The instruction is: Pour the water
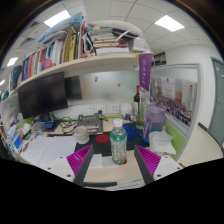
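A clear plastic water bottle [118, 146] with a green cap stands upright on a white sheet on the desk [105, 172], just ahead of my fingers and between their lines. Something red shows at its base. My gripper [113, 162] is open, its magenta pads [79, 160] wide apart at either side, not touching the bottle. A translucent purple cup [154, 121] stands beyond the bottle to the right. A pale round container [82, 134] sits to the left beyond the bottle.
A dark monitor [42, 95] stands at the back left under a shelf of books [70, 48]. A green box [161, 145] lies by the right finger. Cluttered items [95, 124] fill the desk behind the bottle. A dark bottle [137, 103] stands at the back.
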`<state>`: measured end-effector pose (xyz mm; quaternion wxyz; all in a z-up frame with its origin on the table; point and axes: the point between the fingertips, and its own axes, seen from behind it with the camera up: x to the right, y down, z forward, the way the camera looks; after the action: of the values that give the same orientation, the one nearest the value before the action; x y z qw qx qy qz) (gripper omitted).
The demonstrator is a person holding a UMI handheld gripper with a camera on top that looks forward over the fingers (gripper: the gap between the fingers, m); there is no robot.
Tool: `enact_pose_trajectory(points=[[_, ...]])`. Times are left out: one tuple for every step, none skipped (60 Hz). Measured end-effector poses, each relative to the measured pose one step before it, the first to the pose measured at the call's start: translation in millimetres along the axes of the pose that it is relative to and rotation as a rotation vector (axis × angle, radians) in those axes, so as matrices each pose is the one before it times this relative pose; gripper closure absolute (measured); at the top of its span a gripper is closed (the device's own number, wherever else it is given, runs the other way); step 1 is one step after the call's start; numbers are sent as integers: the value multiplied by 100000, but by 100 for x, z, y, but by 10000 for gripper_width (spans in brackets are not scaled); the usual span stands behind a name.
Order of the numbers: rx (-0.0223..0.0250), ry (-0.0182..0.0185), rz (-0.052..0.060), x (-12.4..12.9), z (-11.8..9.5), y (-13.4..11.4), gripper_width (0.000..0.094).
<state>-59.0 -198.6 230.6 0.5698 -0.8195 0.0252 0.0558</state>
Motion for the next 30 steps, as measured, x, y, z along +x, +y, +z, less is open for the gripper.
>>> enact_pose_trajectory(points=[[12, -342, -7, 104, 862, 407, 80], [461, -276, -93, 152, 818, 256, 80], [604, -77, -449, 69, 737, 206, 79], [415, 72, -837, 128, 728, 198, 81], [237, 67, -943, 201, 574, 207, 81], [128, 291, -894, 212, 606, 139, 80], [239, 425, -885, 238, 656, 97, 79], [257, 205, -923, 195, 709, 88, 81], [204, -131, -763, 128, 614, 119, 81], [275, -233, -351, 42, 794, 191, 82], [191, -185, -95, 117, 771, 119, 83], [50, -201, -33, 111, 700, 71, 84], [-26, -311, -43, 39, 646, 77, 84], [78, -464, 22, -1, 599, 91, 84], [177, -450, -61, 24, 532, 41, 86], [455, -325, -175, 64, 480, 0, 91], [475, -264, -422, 63, 493, -24, 93], [326, -194, -531, 143, 429, -87, 96], [50, -170, -322, 199, 481, 39, 104], [165, -91, -107, 162, 435, 36, 109], [641, -235, 8, 124, 369, -99, 120], [889, -537, 90, 31, 334, -32, 132], [675, -645, 40, -8, 290, -86, 149], [363, -493, 155, 33, 265, -54, 174], [127, -266, 29, 178, 238, 99, 205], [160, -223, -143, 150, 250, 20, 247], [680, -123, -63, 215, 216, -80, 297], [1081, -8, 206, 172, 246, -149, 360], [953, -475, 186, 126, 247, -164, 400], [895, -325, 128, 166, 203, -134, 398]])
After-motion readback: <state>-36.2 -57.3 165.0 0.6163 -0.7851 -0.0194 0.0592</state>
